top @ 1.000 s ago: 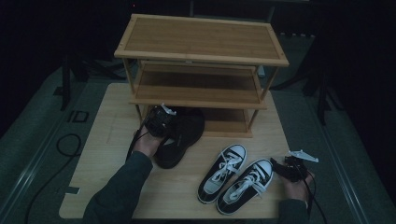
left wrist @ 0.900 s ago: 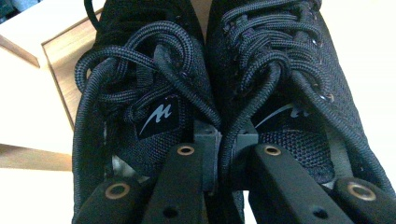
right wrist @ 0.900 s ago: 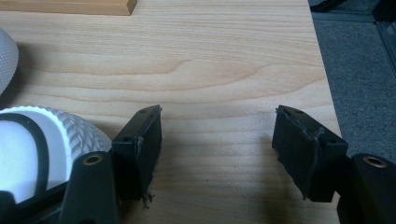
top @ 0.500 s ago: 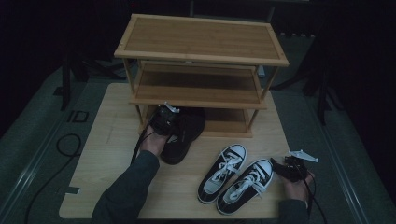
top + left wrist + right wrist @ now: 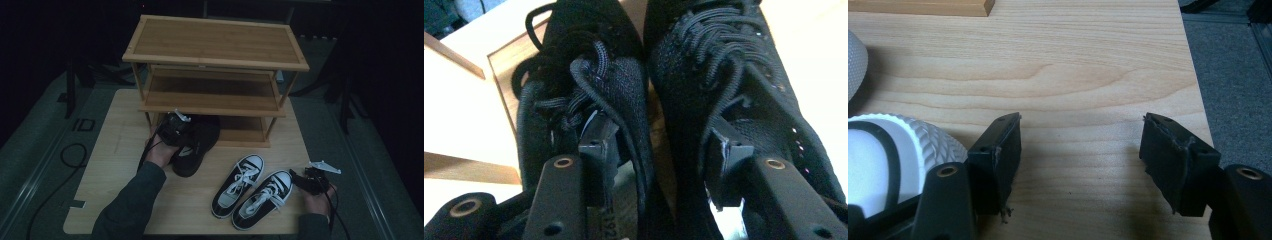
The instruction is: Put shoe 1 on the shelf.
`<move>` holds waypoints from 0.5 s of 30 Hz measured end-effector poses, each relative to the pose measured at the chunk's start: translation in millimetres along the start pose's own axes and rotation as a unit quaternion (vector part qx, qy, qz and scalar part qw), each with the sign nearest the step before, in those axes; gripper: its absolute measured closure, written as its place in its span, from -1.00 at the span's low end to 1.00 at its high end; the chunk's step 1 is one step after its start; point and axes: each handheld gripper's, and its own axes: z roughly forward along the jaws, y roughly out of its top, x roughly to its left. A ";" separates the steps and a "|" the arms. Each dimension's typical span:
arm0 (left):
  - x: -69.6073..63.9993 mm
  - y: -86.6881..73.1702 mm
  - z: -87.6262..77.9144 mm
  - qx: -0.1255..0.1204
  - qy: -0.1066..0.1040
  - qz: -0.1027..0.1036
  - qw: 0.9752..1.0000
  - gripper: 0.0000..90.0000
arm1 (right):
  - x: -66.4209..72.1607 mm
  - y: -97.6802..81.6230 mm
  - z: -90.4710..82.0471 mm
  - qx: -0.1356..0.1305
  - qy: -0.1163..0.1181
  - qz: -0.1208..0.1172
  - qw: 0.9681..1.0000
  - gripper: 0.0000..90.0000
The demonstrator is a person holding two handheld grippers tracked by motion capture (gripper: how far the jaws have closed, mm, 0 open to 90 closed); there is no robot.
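Note:
A pair of black knit shoes lies half under the bottom shelf of the wooden shoe rack, heels toward me. My left gripper has one jaw down inside each shoe, and the left gripper view shows it pinching the two inner walls together. A pair of black-and-white sneakers stands on the table at the front right. My right gripper rests open just right of them, with bare wood between its jaws and a white rubber toe by its left jaw.
The light wooden table has free room at its front left. Its right edge and grey carpet lie close to my right gripper. The rack's foot sits at the far end. A cable loops on the floor at left.
My left gripper has carried the black shoes forward, so their toes now reach under the rack's bottom shelf. The right gripper has stayed put.

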 end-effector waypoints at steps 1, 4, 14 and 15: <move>0.9 -0.6 -2.8 -0.003 -0.001 0.002 1.000 0.19 | 0.0 0.0 0.0 0.000 0.000 0.000 1.000 -0.28; 2.4 -2.0 -7.7 -0.004 -0.007 0.005 1.000 0.19 | 0.0 0.0 0.0 0.000 0.000 0.000 1.000 -0.28; 3.2 -11.0 -31.5 -0.022 -0.041 0.023 0.999 0.23 | 0.0 0.0 0.0 0.000 0.000 0.000 1.000 -0.28; 3.6 -12.3 -33.9 -0.024 -0.045 0.024 0.998 0.26 | 0.0 0.0 0.0 0.000 0.000 0.000 1.000 -0.28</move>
